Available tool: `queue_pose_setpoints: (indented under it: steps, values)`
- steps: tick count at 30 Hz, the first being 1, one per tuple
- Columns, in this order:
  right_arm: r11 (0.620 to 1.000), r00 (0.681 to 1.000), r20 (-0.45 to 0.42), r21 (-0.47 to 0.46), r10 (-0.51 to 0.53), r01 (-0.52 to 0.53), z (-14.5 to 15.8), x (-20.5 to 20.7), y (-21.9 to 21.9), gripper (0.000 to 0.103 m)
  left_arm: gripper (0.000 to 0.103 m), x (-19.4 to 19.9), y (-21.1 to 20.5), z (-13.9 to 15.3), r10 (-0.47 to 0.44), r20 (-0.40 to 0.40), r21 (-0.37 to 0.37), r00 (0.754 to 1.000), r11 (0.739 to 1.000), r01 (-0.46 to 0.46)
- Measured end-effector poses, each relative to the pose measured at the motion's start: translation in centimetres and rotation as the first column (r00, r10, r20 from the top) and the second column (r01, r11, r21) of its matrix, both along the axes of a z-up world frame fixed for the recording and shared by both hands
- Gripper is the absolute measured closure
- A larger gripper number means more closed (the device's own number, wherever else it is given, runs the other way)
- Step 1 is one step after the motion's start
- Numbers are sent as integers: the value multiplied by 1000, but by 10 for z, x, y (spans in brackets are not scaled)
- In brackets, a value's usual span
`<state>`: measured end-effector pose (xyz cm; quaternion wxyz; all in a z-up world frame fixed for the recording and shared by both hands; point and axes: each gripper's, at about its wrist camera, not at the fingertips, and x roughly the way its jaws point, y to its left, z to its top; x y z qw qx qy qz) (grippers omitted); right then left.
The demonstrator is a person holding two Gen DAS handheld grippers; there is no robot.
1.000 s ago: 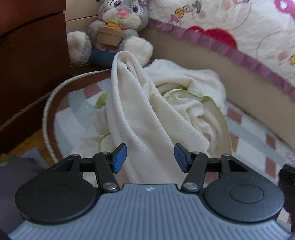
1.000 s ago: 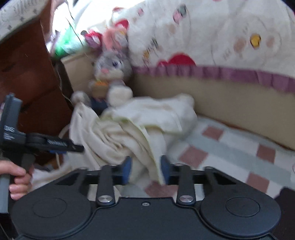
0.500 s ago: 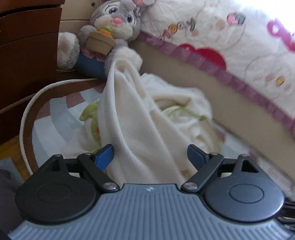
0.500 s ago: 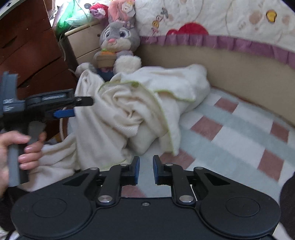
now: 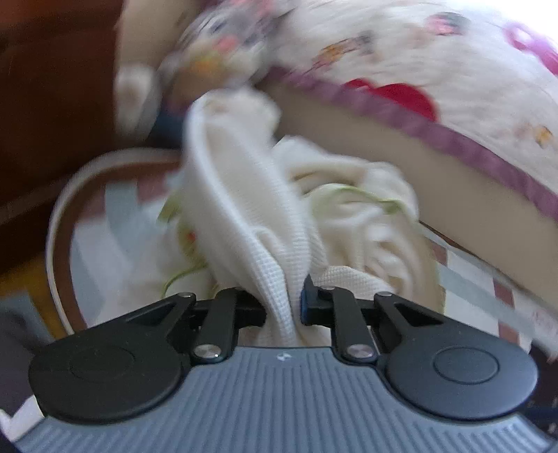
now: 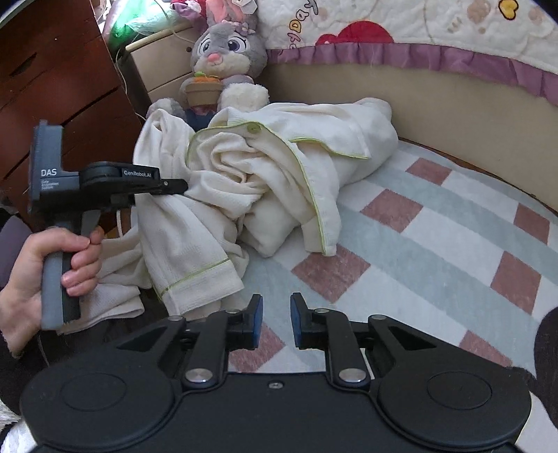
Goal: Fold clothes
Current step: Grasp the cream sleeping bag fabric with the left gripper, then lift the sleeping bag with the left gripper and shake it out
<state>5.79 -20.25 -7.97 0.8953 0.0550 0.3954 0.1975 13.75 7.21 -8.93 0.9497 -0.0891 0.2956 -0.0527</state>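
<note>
Now you are pinching the cream waffle-knit garment [image 5: 265, 223] in your left claw [image 5: 283, 306]; your right claw [image 6: 276, 315], slightly parted, is hovering empty beside its hem.

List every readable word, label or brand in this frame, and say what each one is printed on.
"DAS": rear block of the left tool.
"GenRobot.AI": side of that tool's arm, right wrist view.
Two small lines under "DAS": too small to read.
Coloured letters on the quilt: partly cut off, unreadable.
</note>
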Motion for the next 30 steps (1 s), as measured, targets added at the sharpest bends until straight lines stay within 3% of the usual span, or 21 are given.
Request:
queue_pose_setpoints:
  steps: [5, 9, 13, 15, 19, 22, 24, 25, 28, 30]
  values:
    - [1000, 1000, 11, 5, -22, 22, 2, -5, -15, 78, 92, -39, -34, 34, -141, 99, 8, 985, 990, 141]
    - [986, 997, -9, 152, -71, 71, 5, -8, -47, 78, 93, -68, -50, 58, -254, 152, -43, 955, 964, 264]
    - [951, 992, -46, 283, -117, 125, 12, -10, -82, 74, 93, -89, -66, 82, -275, 260, 26, 926, 960, 278]
    - [953, 993, -54, 279, -105, 116, 16, -12, -90, 68, 93, -89, -67, 90, -266, 284, 56, 921, 964, 261]
    - [974, 998, -24, 220, -51, 55, 23, -19, -88, 67, 94, -89, -62, 97, -273, 268, 13, 924, 960, 280]
    - [972, 999, -10, 230, -47, 48, 28, -20, -91, 67, 94, -98, -77, 109, -337, 296, 25, 894, 938, 345]
    - [966, 997, -9, 246, -78, 78, 31, -20, -100, 67, 94, -100, -84, 118, -382, 338, -51, 860, 905, 422]
    - [959, 995, -16, 264, -102, 103, 33, -20, -107, 67, 94, -98, -87, 124, -395, 363, -85, 844, 888, 452]
    - [924, 983, -31, 337, -182, 181, 42, -26, -137, 67, 94, -93, -109, 148, -411, 406, -67, 816, 877, 476]
    - [897, 972, -25, 381, -234, 225, 50, -33, -158, 67, 94, -91, -125, 168, -434, 442, -73, 785, 855, 514]
